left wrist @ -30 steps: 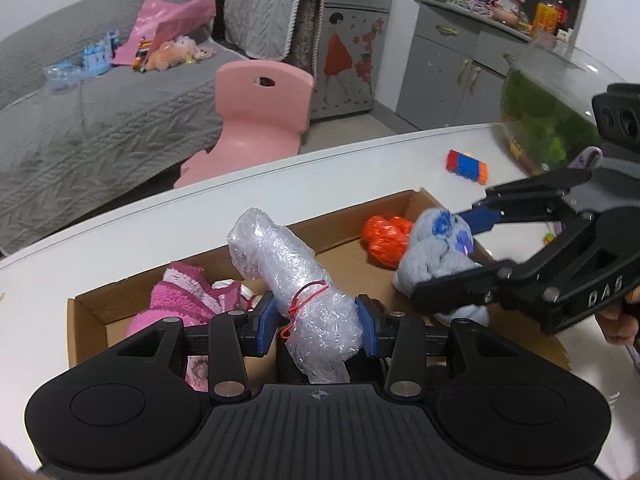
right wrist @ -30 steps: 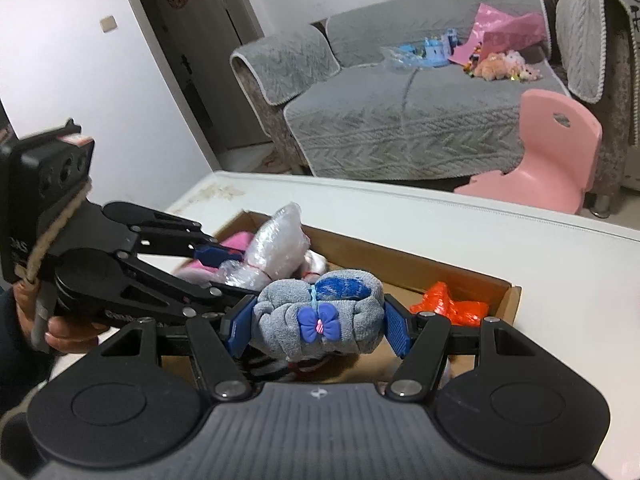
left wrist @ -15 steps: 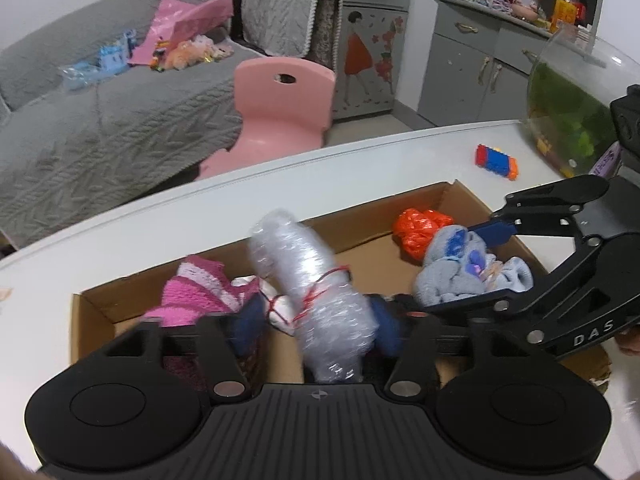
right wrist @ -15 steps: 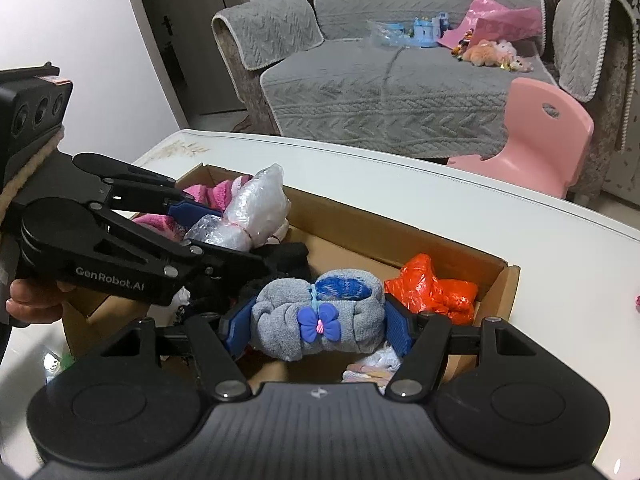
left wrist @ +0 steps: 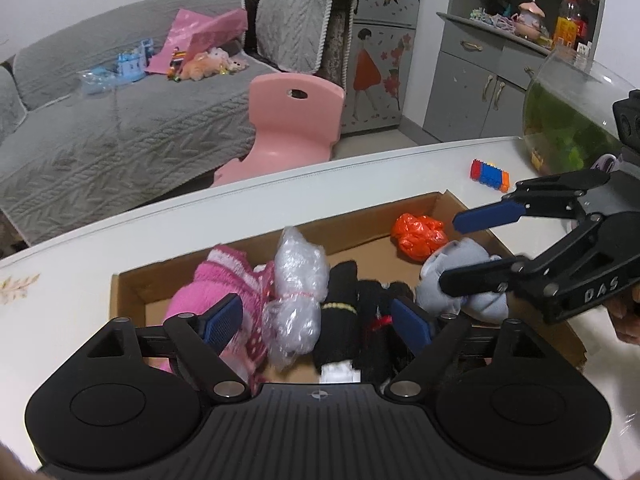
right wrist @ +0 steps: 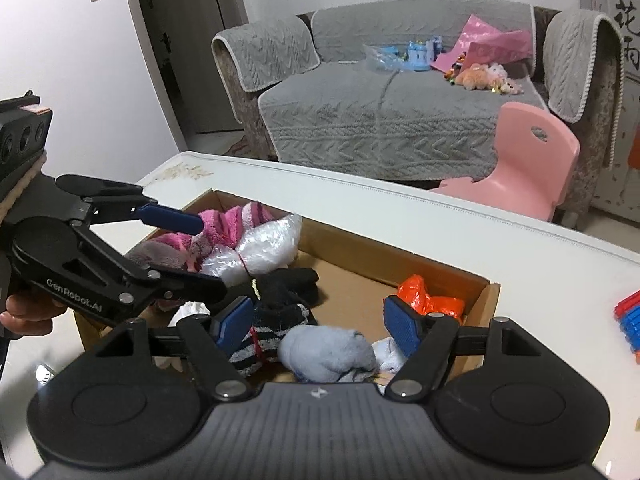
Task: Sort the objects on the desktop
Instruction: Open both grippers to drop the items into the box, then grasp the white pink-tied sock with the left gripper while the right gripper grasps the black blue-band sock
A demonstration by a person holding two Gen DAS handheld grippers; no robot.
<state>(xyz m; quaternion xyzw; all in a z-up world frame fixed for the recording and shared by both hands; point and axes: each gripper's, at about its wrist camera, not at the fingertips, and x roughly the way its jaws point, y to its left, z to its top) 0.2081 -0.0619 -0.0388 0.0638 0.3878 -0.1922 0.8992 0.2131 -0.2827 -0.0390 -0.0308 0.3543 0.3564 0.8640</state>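
Note:
A shallow cardboard box (left wrist: 348, 216) (right wrist: 440, 268) lies on the white table. In it lie a clear bubble-wrap bundle (left wrist: 298, 292) (right wrist: 260, 250), a grey-blue sock roll (left wrist: 464, 284) (right wrist: 328, 354), a pink knit bundle (left wrist: 216, 284) (right wrist: 228, 226), black socks (left wrist: 352, 308) (right wrist: 288, 284) and an orange bag (left wrist: 420, 234) (right wrist: 430, 300). My left gripper (left wrist: 318, 324) (right wrist: 188, 252) is open above the bubble-wrap bundle and black socks. My right gripper (right wrist: 322, 322) (left wrist: 468, 250) is open over the grey-blue sock roll.
A coloured toy block (left wrist: 490, 174) (right wrist: 628, 326) lies on the table right of the box. A glass fish bowl (left wrist: 568, 120) stands at the far right. A pink chair (left wrist: 296, 120) and a grey sofa (right wrist: 384, 108) stand beyond the table.
Both grippers opened. The bubble-wrap bundle dropped from the left gripper into the box, and the grey-blue sock roll dropped from the right gripper into the box.

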